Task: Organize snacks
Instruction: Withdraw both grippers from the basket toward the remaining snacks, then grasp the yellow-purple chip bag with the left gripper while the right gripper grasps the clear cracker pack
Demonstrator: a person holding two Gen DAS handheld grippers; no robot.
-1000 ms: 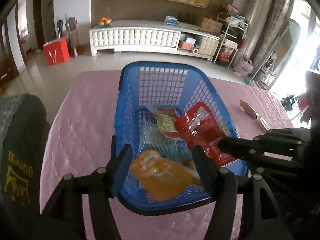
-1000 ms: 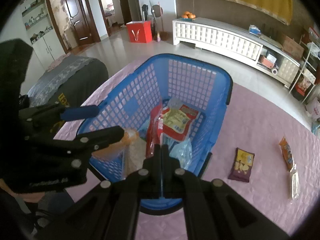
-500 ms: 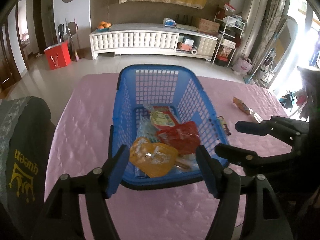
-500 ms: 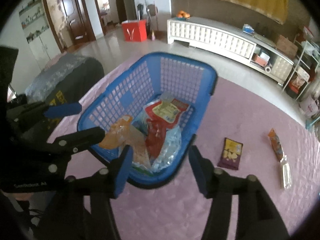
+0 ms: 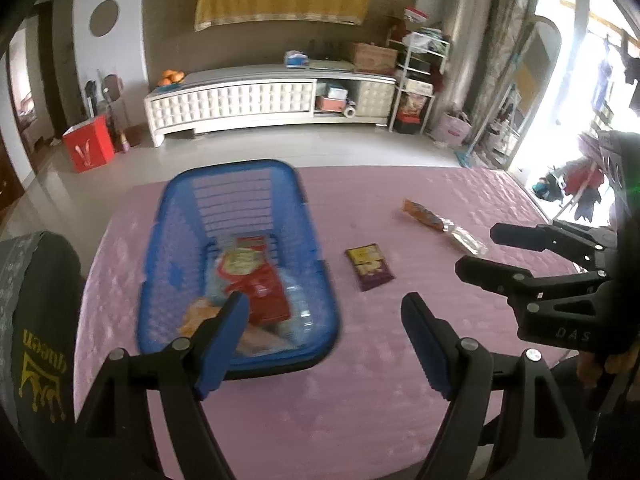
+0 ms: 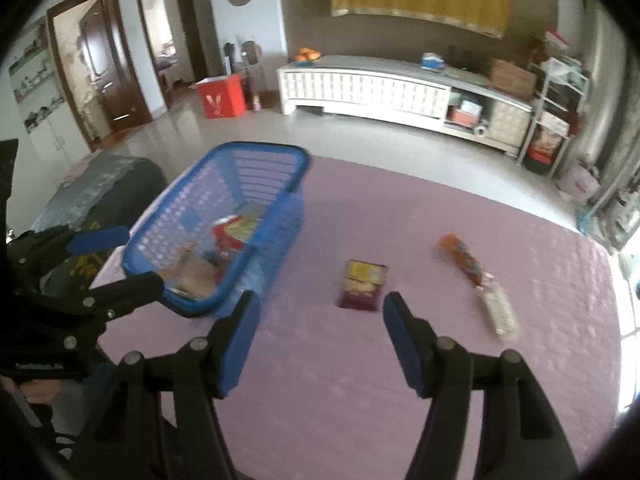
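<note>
From the left wrist, the left gripper (image 5: 324,322) now hangs over bare pink table (image 5: 360,400) at 6 o'clock, no longer straddling the blue basket (image 5: 320,276), which has slid to 9 o'clock. Its fingers are spreading wider, with nothing between them. The red packet (image 5: 260,284) the right gripper (image 5: 476,252) carried a second ago lies in the basket, so that snack is delivered. A purple packet (image 5: 370,266) and an orange packet (image 5: 424,214) wait at 1 o'clock. A dark cushion (image 5: 36,344) at 8 o'clock reads "queen"; the right tool shows "DAS".

From the right wrist, the right gripper (image 6: 318,316), clenched a second ago, is opening and empty. The purple packet (image 6: 362,284) lies just beyond it at 12 o'clock, likely next; its print is unreadable. The orange packet (image 6: 460,258) sits at 2 o'clock, the basket (image 6: 276,216) at 10.
</note>
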